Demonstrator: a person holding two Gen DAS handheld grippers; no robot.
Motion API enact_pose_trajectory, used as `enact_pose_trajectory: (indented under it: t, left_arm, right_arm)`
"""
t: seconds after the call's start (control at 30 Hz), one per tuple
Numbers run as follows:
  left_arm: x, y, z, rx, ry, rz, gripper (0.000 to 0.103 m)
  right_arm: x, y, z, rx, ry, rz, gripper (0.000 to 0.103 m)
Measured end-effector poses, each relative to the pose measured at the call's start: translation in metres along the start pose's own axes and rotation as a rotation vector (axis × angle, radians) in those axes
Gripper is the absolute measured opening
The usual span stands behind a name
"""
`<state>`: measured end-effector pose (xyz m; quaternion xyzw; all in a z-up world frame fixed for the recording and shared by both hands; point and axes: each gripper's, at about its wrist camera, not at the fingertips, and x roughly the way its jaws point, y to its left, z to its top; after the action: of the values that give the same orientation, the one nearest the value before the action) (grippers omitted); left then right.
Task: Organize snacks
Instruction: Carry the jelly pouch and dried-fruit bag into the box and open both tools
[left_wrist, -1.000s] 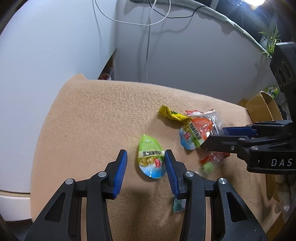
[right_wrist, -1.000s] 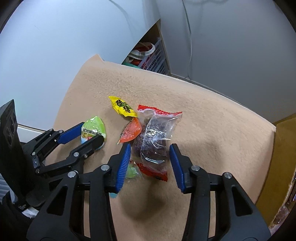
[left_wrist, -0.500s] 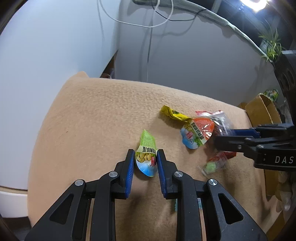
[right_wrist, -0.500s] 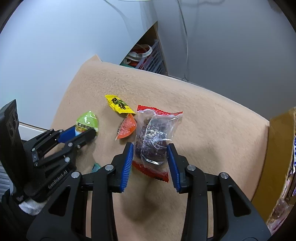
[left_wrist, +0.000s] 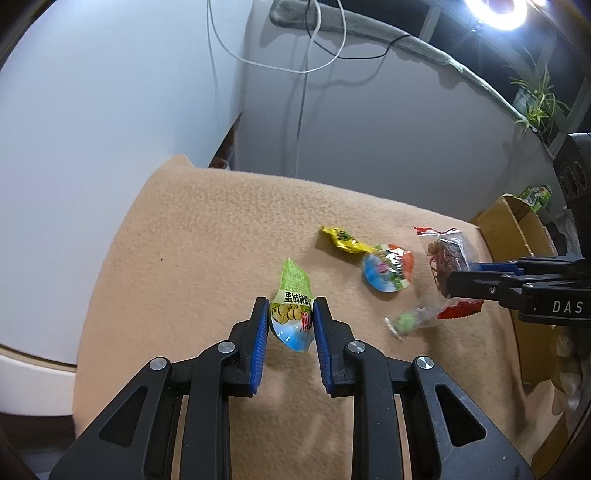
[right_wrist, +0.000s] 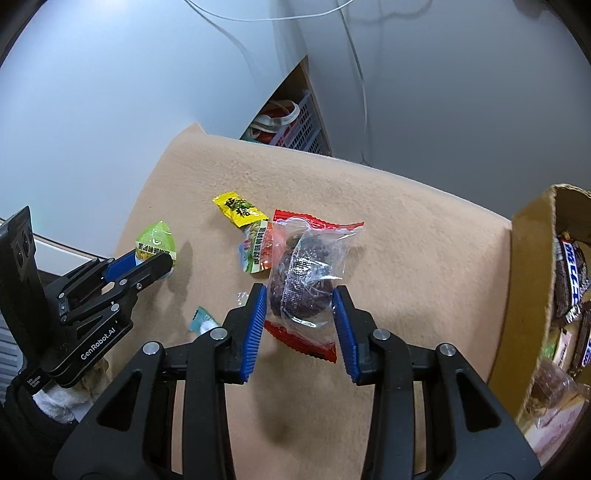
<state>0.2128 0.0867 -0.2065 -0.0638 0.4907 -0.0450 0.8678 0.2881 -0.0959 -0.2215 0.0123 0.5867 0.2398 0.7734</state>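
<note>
Here, my left gripper (left_wrist: 288, 325) pinches the green packet (left_wrist: 291, 314); my right gripper (right_wrist: 300, 312) pinches the clear red-edged packet (right_wrist: 306, 284).

We see wrapped candy (left_wrist: 341, 240) on blanket-covered table (left_wrist: 207, 229), jelly cup (left_wrist: 386, 271) touching its right end; small sweet (left_wrist: 406, 320) nearer us; cardboard box (right_wrist: 532, 280) at table's right edge, chocolate bars (right_wrist: 570, 273) inside.

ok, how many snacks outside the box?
6. Green pouch in left gripper, its jaws have just been closing on it; clear bag in right gripper; yellow packet, orange pouch, green candy, teal packet loose on blanket. Others may be hidden.
</note>
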Motion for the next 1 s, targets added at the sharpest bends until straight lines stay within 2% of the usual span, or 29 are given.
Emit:
enact_pose_trajectory:
  t: [0.4, 0.67, 1.0]
  left_arm:
    - [-0.038, -0.046, 0.01, 0.053, -0.05, -0.087, 0.022]
    - [-0.057, -0.09, 0.02, 0.11, -0.081, -0.163, 0.022]
    - [-0.06, -0.15, 0.031, 0.203, -0.091, -0.23, 0.022]
  right_arm:
    - [-0.063, -0.019, -0.023, 0.037, -0.09, 0.026, 0.038]
    - [-0.102, -0.045, -0.039, 0.087, -0.153, 0.007, 0.038]
    - [-0.144, -0.085, -0.064, 0.163, -0.216, -0.049, 0.038]
